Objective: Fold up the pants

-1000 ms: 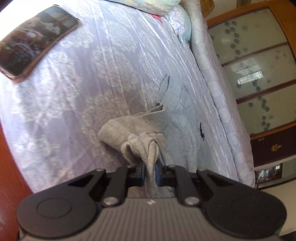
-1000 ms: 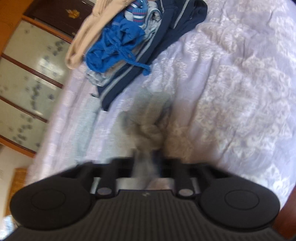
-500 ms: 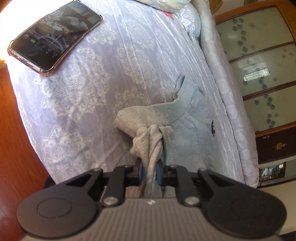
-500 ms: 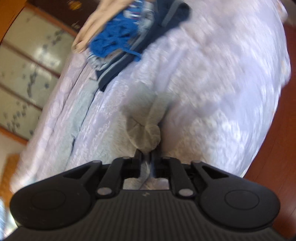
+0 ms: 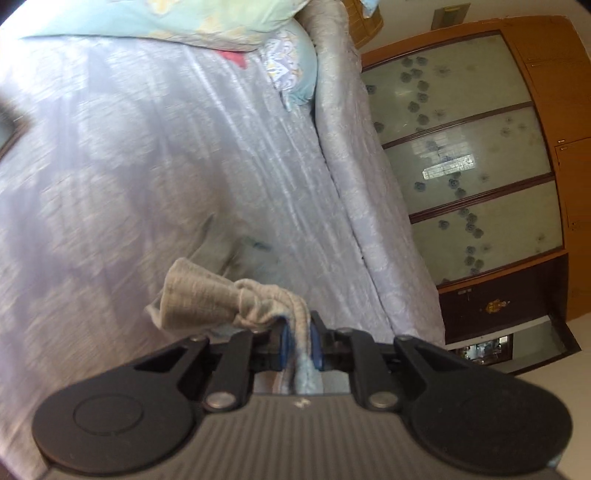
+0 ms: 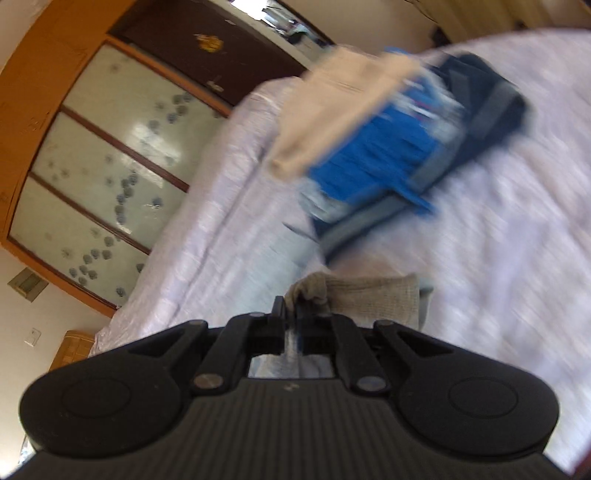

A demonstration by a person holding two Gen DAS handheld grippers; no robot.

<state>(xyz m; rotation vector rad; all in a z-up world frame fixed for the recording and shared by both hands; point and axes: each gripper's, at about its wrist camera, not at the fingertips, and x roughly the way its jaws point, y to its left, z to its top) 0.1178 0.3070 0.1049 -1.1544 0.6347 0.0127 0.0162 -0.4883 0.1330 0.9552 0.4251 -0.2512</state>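
Note:
The pants are light grey-blue with a ribbed grey cuff or waistband (image 5: 207, 295). My left gripper (image 5: 297, 338) is shut on a bunched fold of them, held above the lilac bedspread (image 5: 147, 166). A flat part of the pants (image 5: 240, 251) lies blurred on the bed ahead. My right gripper (image 6: 291, 321) is shut on another ribbed grey end (image 6: 369, 299) of the pants, also lifted over the bed.
A pile of clothes (image 6: 388, 147), beige, bright blue and navy, lies on the bed ahead of the right gripper. Pillows (image 5: 184, 18) lie at the bed's far end. A wooden wardrobe with frosted panels (image 5: 461, 147) stands beyond the bed's edge.
Both grippers have lifted and swung forward over the bed with the pants. The phone has left the left view. The right view now faces the clothes pile and wardrobe.

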